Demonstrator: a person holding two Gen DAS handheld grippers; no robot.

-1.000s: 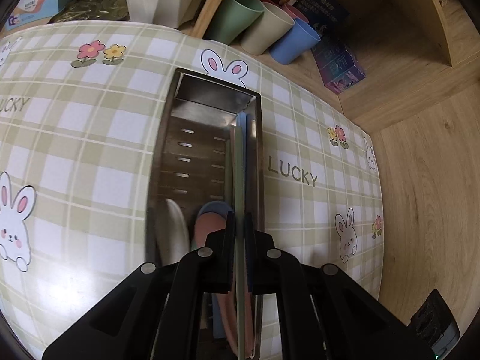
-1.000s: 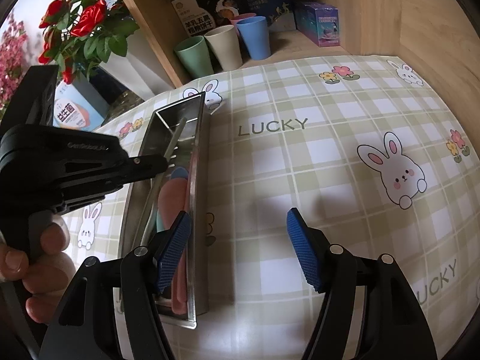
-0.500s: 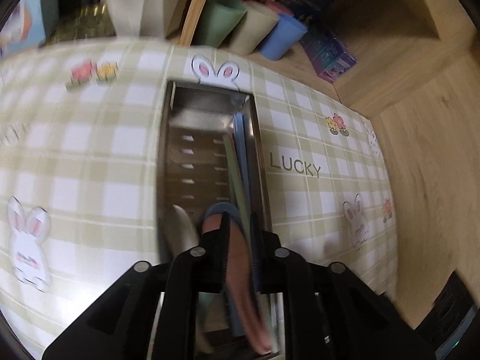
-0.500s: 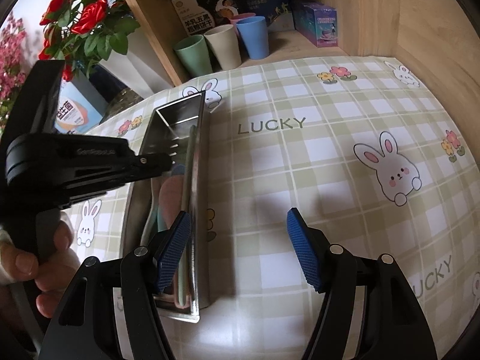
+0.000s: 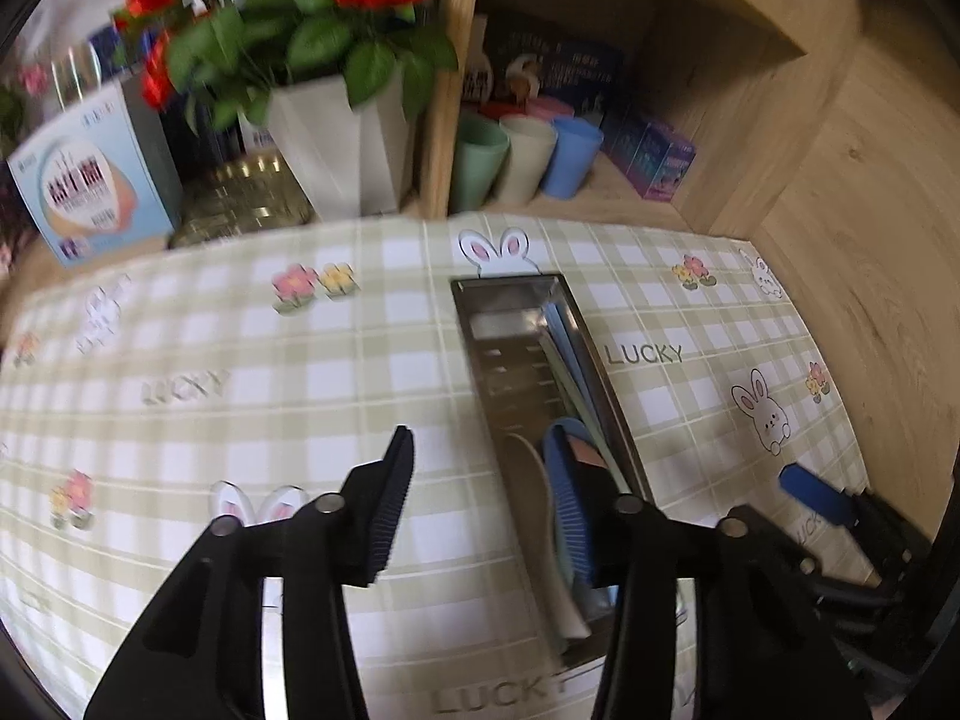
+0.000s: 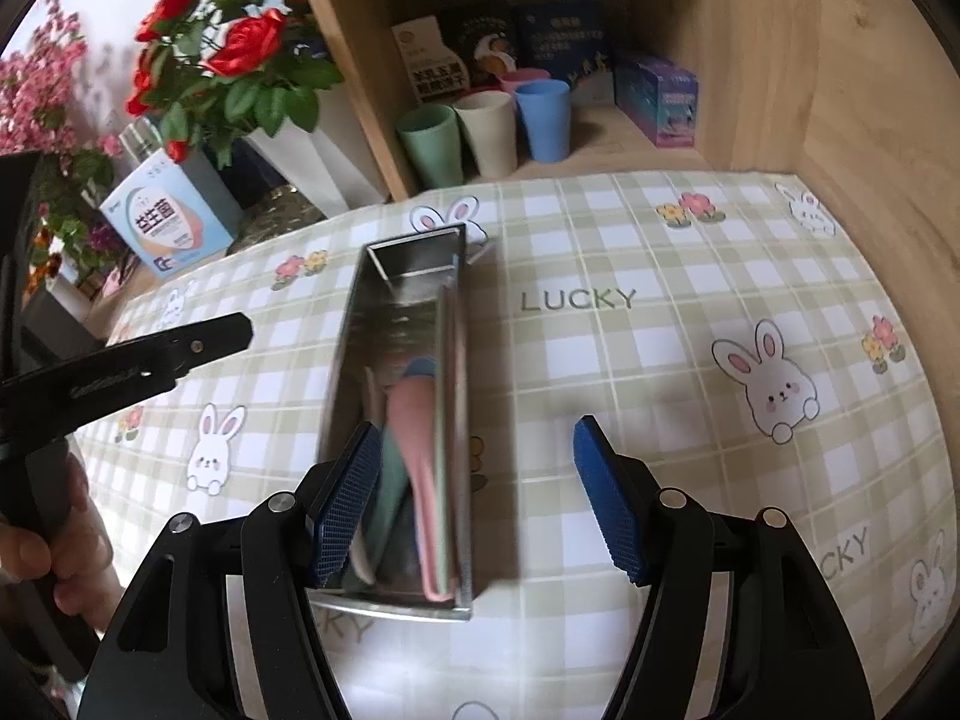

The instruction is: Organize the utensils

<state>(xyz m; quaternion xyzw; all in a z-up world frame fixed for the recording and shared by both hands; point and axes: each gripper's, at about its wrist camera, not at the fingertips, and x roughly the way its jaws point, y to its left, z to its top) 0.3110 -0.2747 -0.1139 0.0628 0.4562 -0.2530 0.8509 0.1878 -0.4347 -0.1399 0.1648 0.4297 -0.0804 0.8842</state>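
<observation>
- Closest in, the left gripper hangs above the cloth with its jaws apart; they have just been opening, and nothing sits between the ribbed pads now, only bare checks showing through the gap.
- Its right finger overlaps the near end of the long stainless-steel utensil tray in the left wrist view; whether it touches the rim I cannot tell.
- The right gripper has its blue-padded jaws spread wide and empty, its left finger over the tray's near left corner and its right finger over open cloth.
- A hand grips the left tool's black handle at the picture's left edge.
- In the tray lie the utensils: a pink plastic spoon running along the right wall, a pale green one beside it, a blue one peeking out beyond, and a white one against the left wall. All lie lengthwise inside, handles toward the far end.
- The tray's far half shows slotted bare metal, room left there.
- To the right of the tray, a broad stretch of the green-and-white checked tablecloth with rabbits and "LUCKY" lies clear up to the wooden side wall.
- Left of the tray, more free cloth.
- Farther back, the cloth ends at a wooden shelf nook holding green, cream and blue plastic cups, with boxes behind.
- Outside the nook, left, a white faceted vase of red roses and a pale blue carton stand.
</observation>
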